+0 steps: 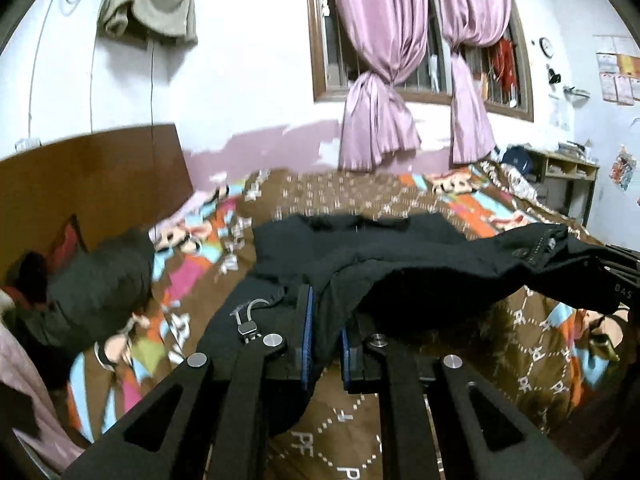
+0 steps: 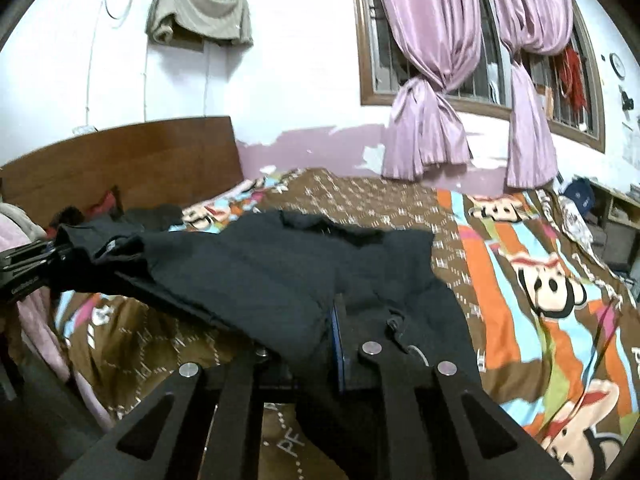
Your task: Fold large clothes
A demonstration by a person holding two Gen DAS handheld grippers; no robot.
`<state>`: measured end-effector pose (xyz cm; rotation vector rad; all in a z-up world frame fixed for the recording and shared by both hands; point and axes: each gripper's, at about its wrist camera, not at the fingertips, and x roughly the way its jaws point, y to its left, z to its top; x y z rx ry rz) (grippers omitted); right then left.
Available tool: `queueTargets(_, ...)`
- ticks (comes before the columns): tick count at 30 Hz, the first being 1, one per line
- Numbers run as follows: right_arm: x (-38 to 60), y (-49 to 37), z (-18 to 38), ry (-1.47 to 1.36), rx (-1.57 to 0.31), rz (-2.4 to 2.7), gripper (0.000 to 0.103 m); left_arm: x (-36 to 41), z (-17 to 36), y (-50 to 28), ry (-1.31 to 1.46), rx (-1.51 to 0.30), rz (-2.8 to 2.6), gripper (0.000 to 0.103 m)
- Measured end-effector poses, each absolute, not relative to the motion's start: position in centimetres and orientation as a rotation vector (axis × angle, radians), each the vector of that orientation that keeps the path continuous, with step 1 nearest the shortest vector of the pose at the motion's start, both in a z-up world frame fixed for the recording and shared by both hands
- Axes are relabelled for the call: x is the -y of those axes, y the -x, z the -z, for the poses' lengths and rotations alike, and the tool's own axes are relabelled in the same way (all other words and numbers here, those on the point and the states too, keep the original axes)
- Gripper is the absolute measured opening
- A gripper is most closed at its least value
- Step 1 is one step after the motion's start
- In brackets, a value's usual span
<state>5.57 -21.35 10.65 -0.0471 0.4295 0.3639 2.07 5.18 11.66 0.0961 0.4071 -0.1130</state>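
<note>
A large black garment (image 1: 384,256) is held up over the bed, its far part lying on the bedspread. My left gripper (image 1: 326,332) is shut on one near edge of it, cloth pinched between the blue pads. In the right wrist view the same black garment (image 2: 280,264) drapes over my right gripper (image 2: 332,336), which is shut on its other near edge. Each gripper shows at the side of the other's view: the right gripper (image 1: 616,276) at the far right, the left gripper (image 2: 28,268) at the far left. A drawstring toggle (image 1: 248,326) hangs by the left pad.
The bed has a brown cartoon-print bedspread (image 2: 532,264) and a wooden headboard (image 1: 92,168). A pile of dark clothes (image 1: 92,280) lies at the head end. Pink curtains (image 1: 376,80) hang at the window; a shelf (image 1: 568,172) stands at the far right.
</note>
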Motion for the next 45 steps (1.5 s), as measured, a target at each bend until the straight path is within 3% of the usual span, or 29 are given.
queueTargets(11, 21.7, 0.5, -16.6, 0.115, -0.357, -0.446, 0.009, -6.1, -16.6, 4.2, -0.115, -0.31, 0.199, 0.006)
queueTargets(19, 21.7, 0.1, -15.5, 0.157, -0.423, -0.45, 0.009, -5.6, -16.1, 3.5, -0.119, -0.352, 0.24, 0.006)
queueTargets(37, 18.6, -17.8, -17.3, 0.386, -0.608, -0.335, 0.009, -5.3, -19.8, -13.9, -0.202, -0.431, 0.305, 0.006)
queueTargets(45, 17.2, -26.8, -15.6, 0.454, -0.62, -0.262, 0.01, -5.6, -18.4, -24.1, -0.283, -0.446, 0.273, 0.005)
